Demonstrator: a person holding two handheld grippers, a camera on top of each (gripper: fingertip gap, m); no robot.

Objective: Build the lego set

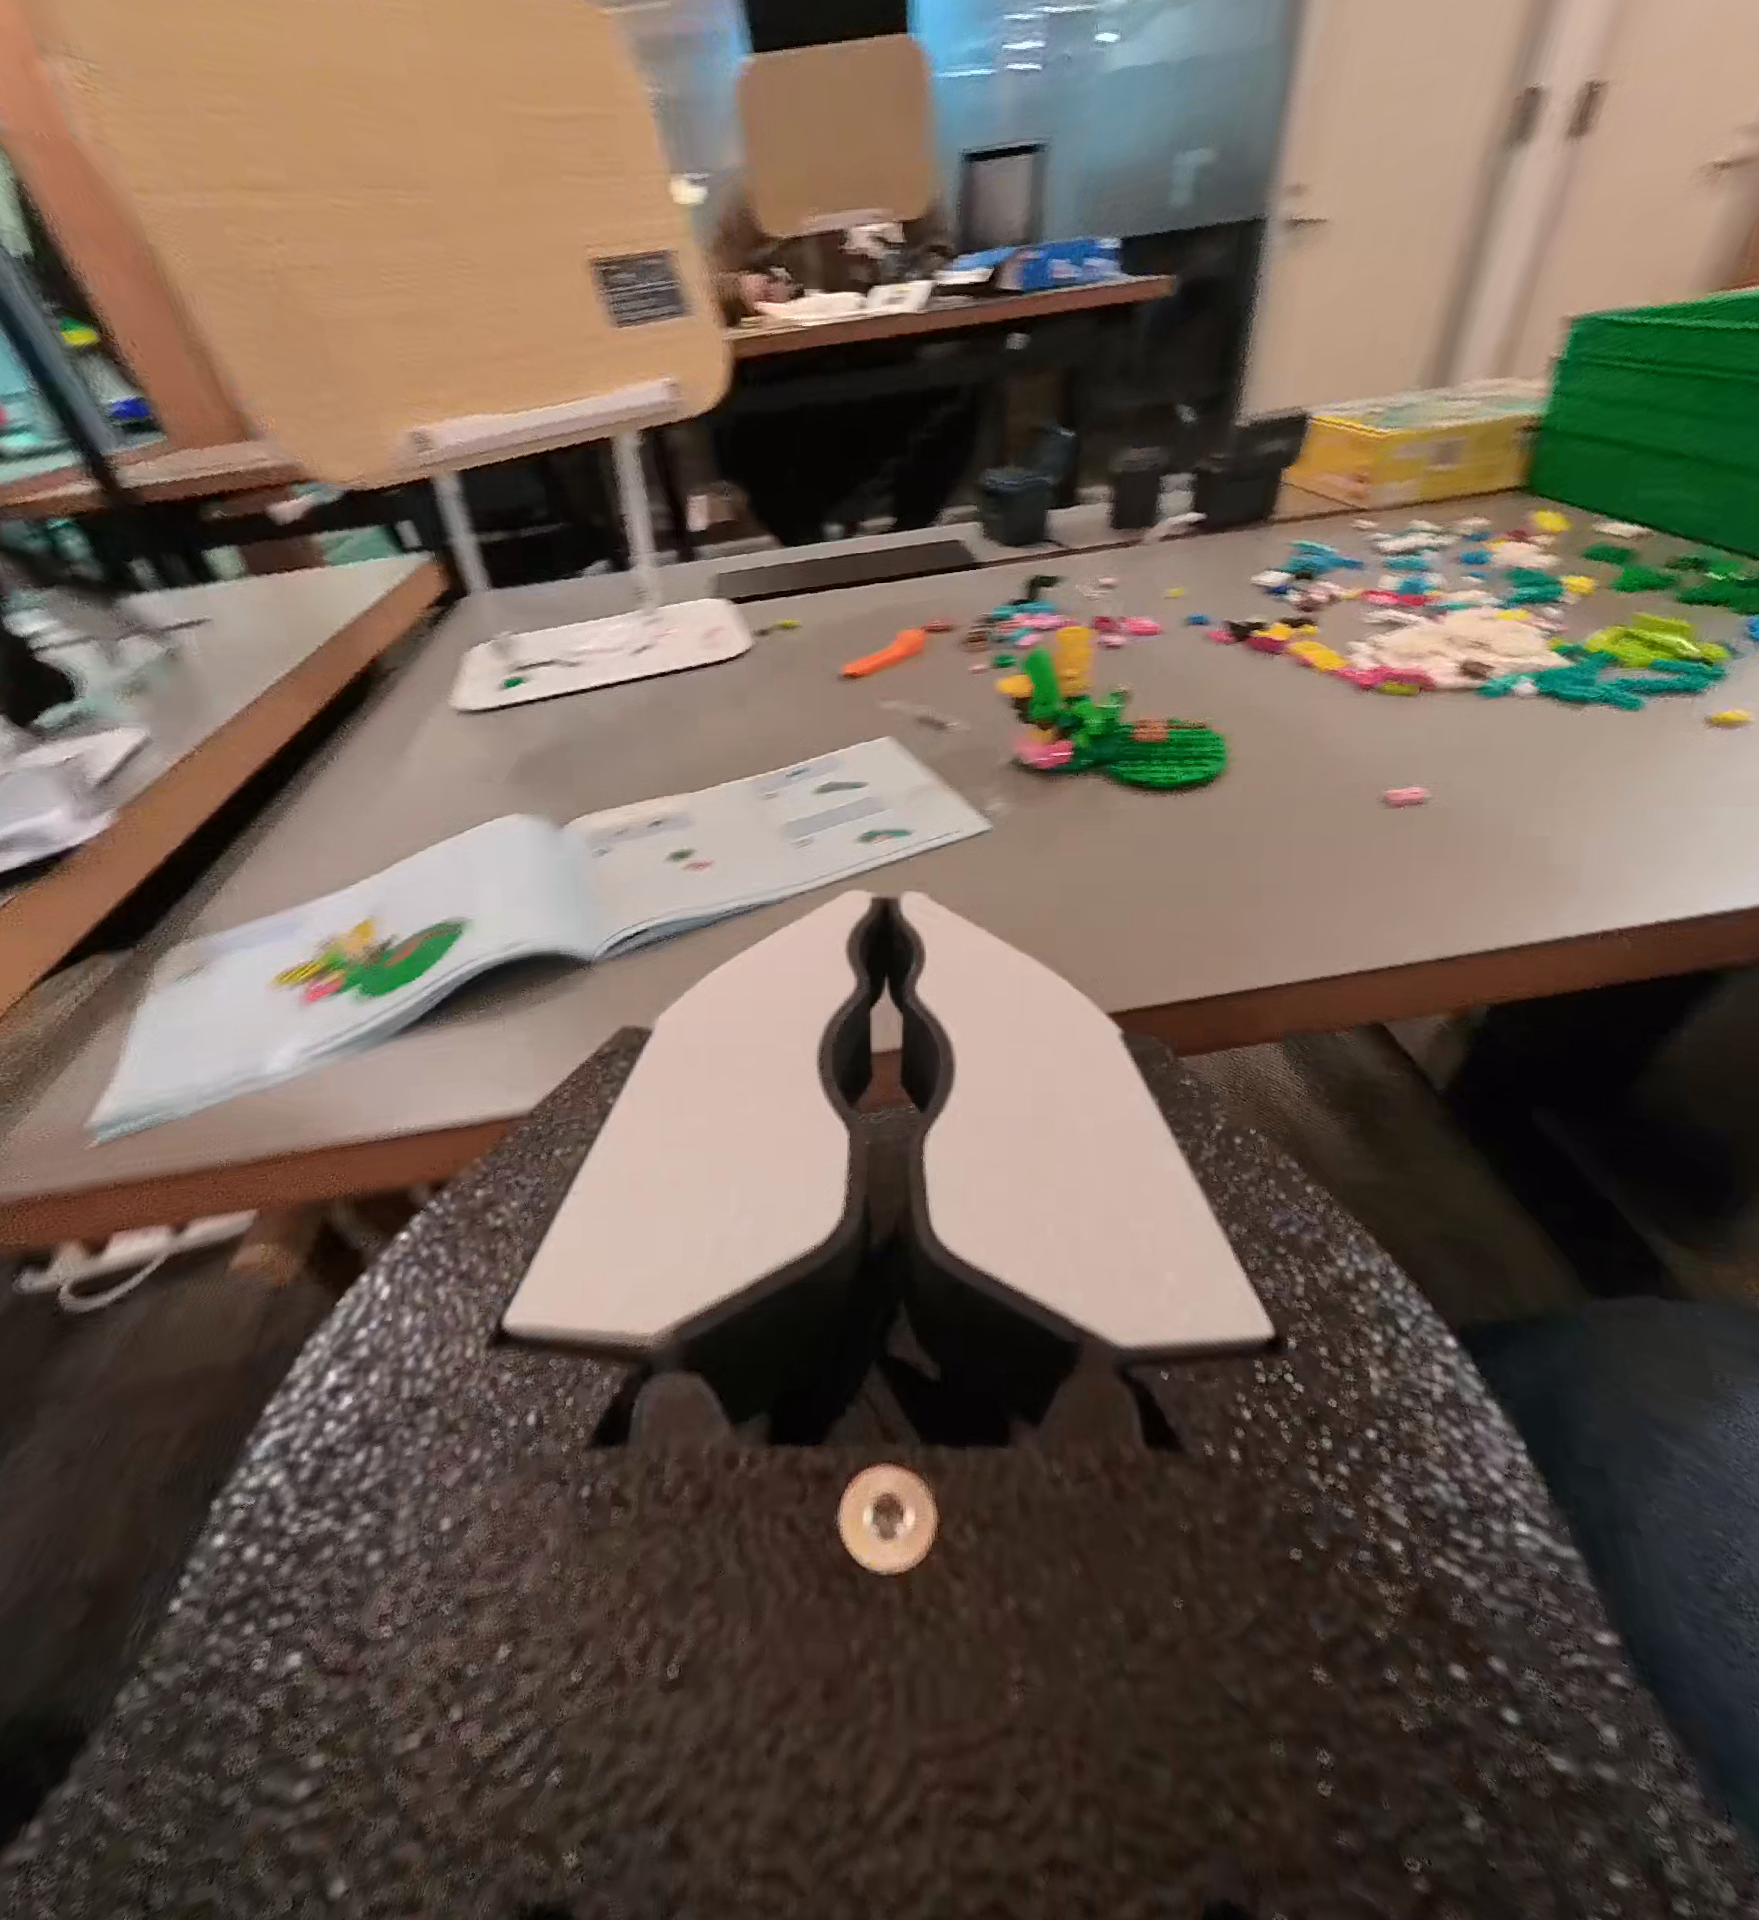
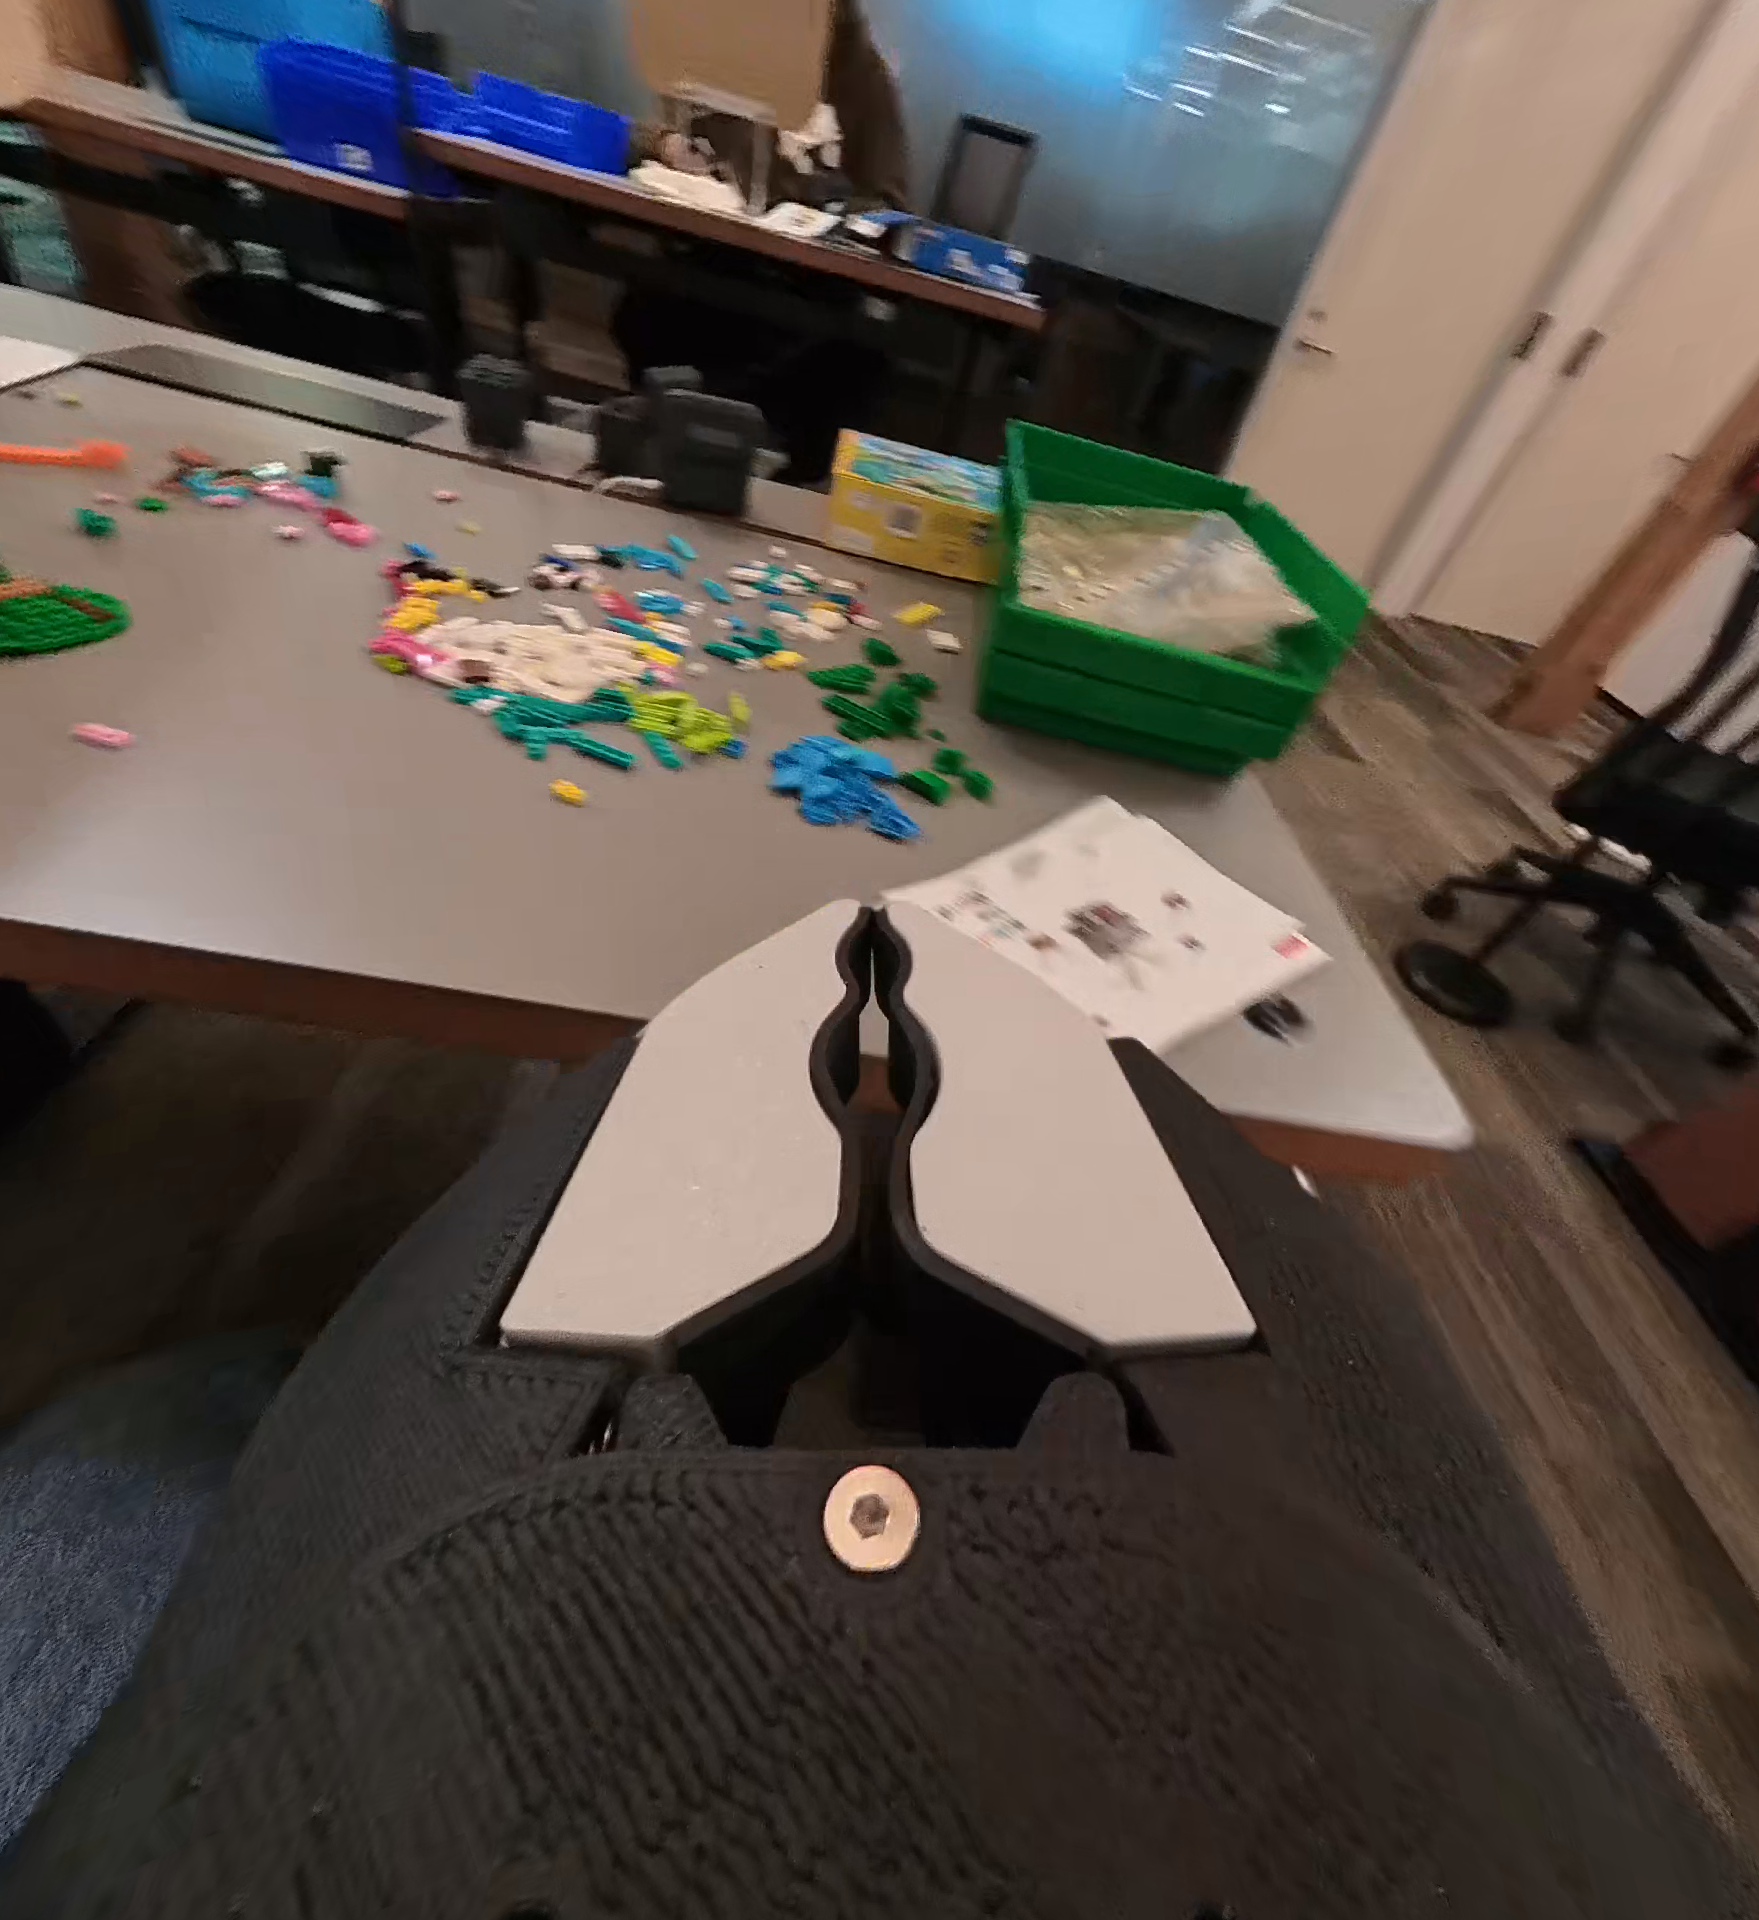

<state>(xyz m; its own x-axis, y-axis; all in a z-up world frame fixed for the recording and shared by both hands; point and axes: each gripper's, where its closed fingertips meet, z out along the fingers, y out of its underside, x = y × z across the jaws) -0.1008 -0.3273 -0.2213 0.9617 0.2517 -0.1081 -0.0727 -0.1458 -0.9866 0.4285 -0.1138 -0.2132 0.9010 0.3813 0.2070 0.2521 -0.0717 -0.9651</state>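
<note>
— So, how do the left tongs (image 1: pixel 885 906) stand?

— Pressed together at the tips, with nothing between them. They hang off the near edge of the grey tabletop (image 1: pixel 1270 883), touching nothing. Nearest to them is an open instruction booklet (image 1: pixel 501 914), lying flat just ahead and to the left.

— And beyond the booklet?

— A partly built brick model on a round green baseplate (image 1: pixel 1129 743), with an orange brick separator (image 1: pixel 880 655) behind it. Farther left stands a wooden book stand (image 1: pixel 387 239) on a white base.

— The right tongs (image 2: pixel 870 914)?

— Also closed tip to tip and bare, held short of the tabletop's front edge. A white leaflet (image 2: pixel 1114 925) lies just to the right of the tips, its corner overhanging the edge.

— What else lies around there?

— Loose bricks sorted by colour: a blue heap (image 2: pixel 839 779), dark green pieces (image 2: pixel 885 701), a white pile (image 2: pixel 542 655). Behind them is a stack of green bins (image 2: pixel 1155 665) with clear bags inside the top one, and a yellow box (image 2: pixel 911 509) beside it. Both views are blurred.
</note>
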